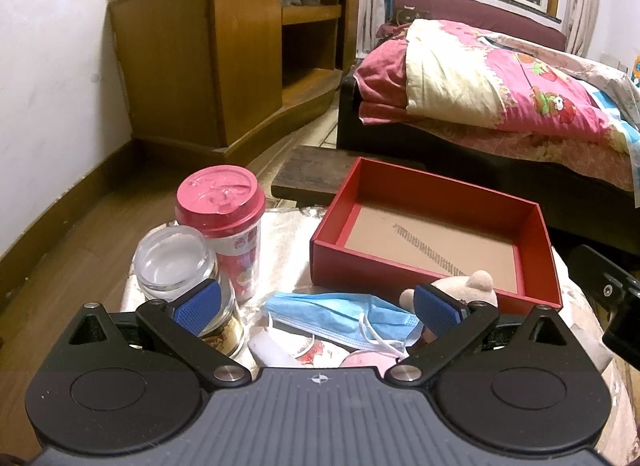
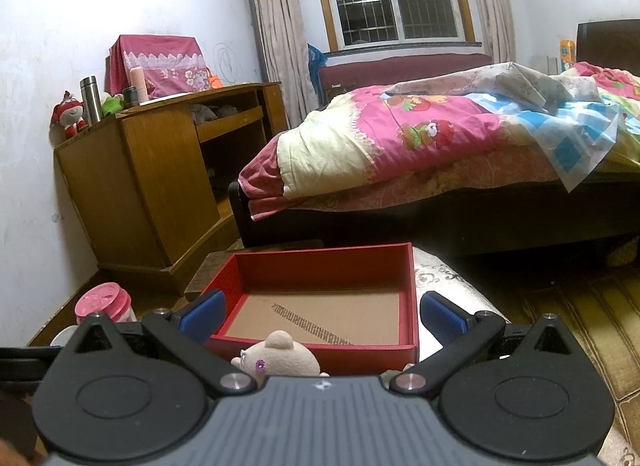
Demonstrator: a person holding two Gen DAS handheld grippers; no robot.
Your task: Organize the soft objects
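Observation:
An empty red box [image 1: 440, 201] with a cardboard floor sits on a small cloth-covered table [image 1: 288, 234]; it also shows in the right wrist view [image 2: 320, 266]. A blue face mask [image 1: 340, 316] lies in front of it, between the fingers of my open left gripper [image 1: 318, 306]. A beige plush toy [image 1: 476, 286] sits by the box's near wall, behind my left gripper's right finger; it also shows in the right wrist view [image 2: 284, 354]. My right gripper [image 2: 322, 316] is open and empty above the plush. A pink soft item [image 1: 368, 358] is half hidden under the left gripper.
A pink-lidded cup [image 1: 224, 201] and a glass jar [image 1: 176, 258] stand at the table's left. A wooden cabinet [image 1: 208, 57] is against the wall, a bed with a pink quilt [image 1: 500, 77] on the right. A dark wooden stool [image 1: 312, 173] stands behind the table.

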